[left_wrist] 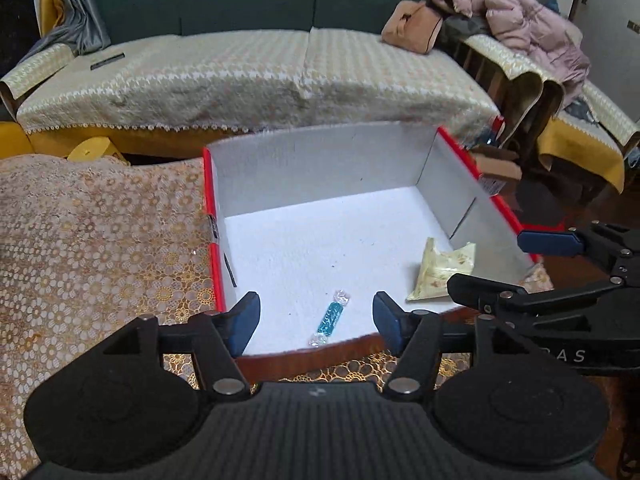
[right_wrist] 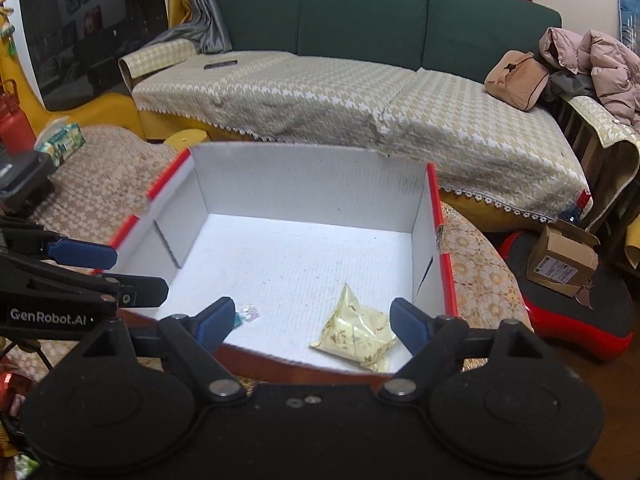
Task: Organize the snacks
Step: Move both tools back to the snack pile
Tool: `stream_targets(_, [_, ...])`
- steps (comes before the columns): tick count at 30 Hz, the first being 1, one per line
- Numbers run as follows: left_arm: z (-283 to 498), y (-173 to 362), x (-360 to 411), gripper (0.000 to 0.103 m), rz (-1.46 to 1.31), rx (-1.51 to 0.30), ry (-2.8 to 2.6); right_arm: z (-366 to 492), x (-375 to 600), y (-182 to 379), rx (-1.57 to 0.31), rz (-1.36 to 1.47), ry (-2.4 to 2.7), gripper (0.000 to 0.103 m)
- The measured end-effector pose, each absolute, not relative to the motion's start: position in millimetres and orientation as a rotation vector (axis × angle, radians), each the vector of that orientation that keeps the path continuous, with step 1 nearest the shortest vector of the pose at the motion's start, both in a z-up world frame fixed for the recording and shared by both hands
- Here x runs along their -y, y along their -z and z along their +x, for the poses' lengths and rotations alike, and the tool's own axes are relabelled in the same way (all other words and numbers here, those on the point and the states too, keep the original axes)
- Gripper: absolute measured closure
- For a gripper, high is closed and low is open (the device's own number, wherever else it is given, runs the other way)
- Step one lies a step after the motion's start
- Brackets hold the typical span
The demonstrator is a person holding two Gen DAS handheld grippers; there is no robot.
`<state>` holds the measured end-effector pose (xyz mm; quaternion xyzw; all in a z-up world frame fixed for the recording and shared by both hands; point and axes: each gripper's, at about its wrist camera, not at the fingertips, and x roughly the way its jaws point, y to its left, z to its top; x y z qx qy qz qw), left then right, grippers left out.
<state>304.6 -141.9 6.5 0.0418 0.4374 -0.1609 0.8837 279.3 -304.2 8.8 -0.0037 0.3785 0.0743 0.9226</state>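
Two snacks: blue cellophane-wrapped candy (left_wrist: 329, 323) and pale yellow crinkled plastic snack packet (right_wrist: 355, 335), both lying on the floor of the box, near its front edge, apart from each other.
Box: open white cardboard box with red outer rim (left_wrist: 211, 216), on the lace-patterned beige tablecloth (left_wrist: 92, 240); otherwise bare inside.
Left gripper (left_wrist: 316, 320): jaws parted, nothing between the pads, poised above the candy.
Right gripper (right_wrist: 310, 324): jaws spread wide, holding nothing, poised above the packet.
Stage, as judged: both pieces apparently released into the box.
Risk: low front wall could catch a finger on withdrawal and drag or tip the light box; the two grippers sit close together and could knock.
Surroundings: green sofa with houndstooth cover (right_wrist: 320, 92), pink padded jacket (left_wrist: 532, 28), tan pouch (right_wrist: 516, 78), small brown carton (right_wrist: 560, 258) on a red stool.
Obstructions: none over the box beyond the grippers themselves.
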Motion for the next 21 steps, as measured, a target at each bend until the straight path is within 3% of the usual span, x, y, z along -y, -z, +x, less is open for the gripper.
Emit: stream_targets(21, [192.4,-59.6,83.5,0.020,0.027,-0.772,0.293,174.6,265.0,-62.0,-0.657,0.058,-0.286,0.001])
